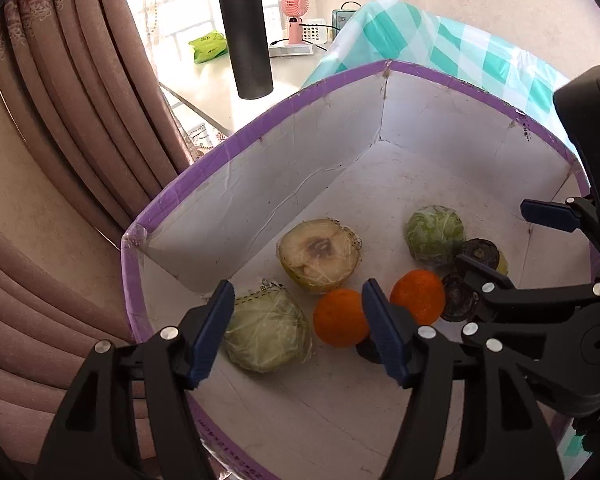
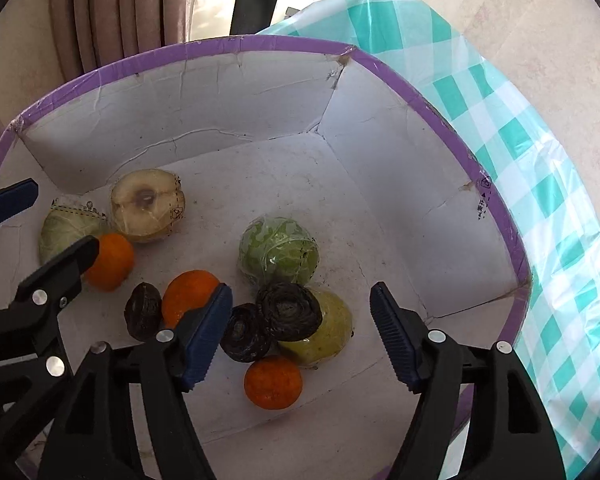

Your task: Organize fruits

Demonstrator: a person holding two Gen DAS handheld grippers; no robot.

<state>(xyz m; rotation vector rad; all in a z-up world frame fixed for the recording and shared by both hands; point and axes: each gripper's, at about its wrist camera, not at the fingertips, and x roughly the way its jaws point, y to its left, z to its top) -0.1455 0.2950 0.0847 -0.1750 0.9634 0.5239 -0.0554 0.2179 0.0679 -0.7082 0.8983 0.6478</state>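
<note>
Both claws are hanging over the white box (image 2: 440, 92), jaws standing wide, gripping nothing. Left gripper (image 1: 298, 332) is partly hiding an orange (image 1: 340, 322), wrapped cabbage (image 1: 266, 334) between its tips. Right gripper (image 2: 300, 332) is straddling dark fruits (image 2: 288, 310); a third orange (image 2: 273, 386) is showing only in its view. Far box floor is lying open.

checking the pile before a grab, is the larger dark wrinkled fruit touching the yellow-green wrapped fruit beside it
Touching: in the right wrist view the larger dark wrinkled fruit leans against the yellow-green wrapped fruit.
</note>
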